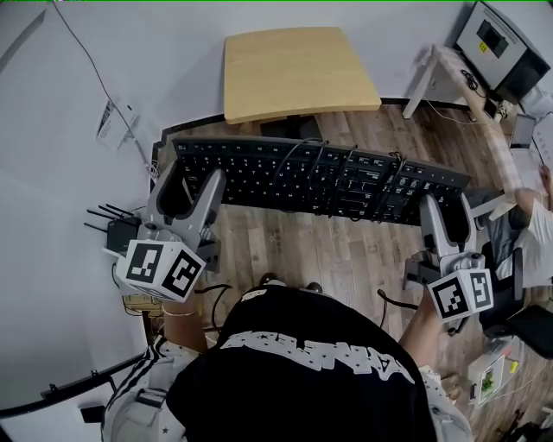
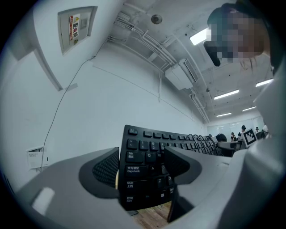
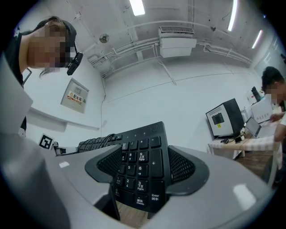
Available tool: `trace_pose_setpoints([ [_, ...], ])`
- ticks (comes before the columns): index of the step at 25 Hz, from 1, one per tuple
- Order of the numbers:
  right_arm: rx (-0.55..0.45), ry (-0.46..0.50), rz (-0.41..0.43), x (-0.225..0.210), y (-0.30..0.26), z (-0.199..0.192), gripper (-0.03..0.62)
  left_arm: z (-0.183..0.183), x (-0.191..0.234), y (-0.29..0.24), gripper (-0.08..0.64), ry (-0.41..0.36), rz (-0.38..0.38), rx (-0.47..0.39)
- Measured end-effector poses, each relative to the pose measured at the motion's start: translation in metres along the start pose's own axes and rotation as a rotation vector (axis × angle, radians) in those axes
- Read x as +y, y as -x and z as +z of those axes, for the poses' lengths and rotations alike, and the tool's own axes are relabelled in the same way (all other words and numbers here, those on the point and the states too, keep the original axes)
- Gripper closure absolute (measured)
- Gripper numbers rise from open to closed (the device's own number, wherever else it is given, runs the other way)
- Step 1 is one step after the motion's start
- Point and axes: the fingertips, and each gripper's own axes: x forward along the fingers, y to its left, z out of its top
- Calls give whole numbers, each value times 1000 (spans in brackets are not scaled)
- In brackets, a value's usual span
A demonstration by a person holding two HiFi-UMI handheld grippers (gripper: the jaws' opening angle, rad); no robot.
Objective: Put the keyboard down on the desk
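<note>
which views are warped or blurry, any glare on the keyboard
Head view: sharp, evenly lit, no glare on the keyboard. Left gripper view: heavy fisheye, dark corners, ceiling lights blown out, its near keys crisp. Right gripper view: same fisheye, ceiling lamp blown out, its keypad print readable.
</note>
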Motion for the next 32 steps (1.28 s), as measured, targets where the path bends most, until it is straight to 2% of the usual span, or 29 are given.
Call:
trace_pose_setpoints([
  [20, 20, -46, 35, -6, -7, -4, 272, 5, -2, 5, 265, -14, 47, 26],
  [32, 15, -49, 30, -6, -7, -6, 273, 4, -2, 4, 266, -15, 43, 28],
])
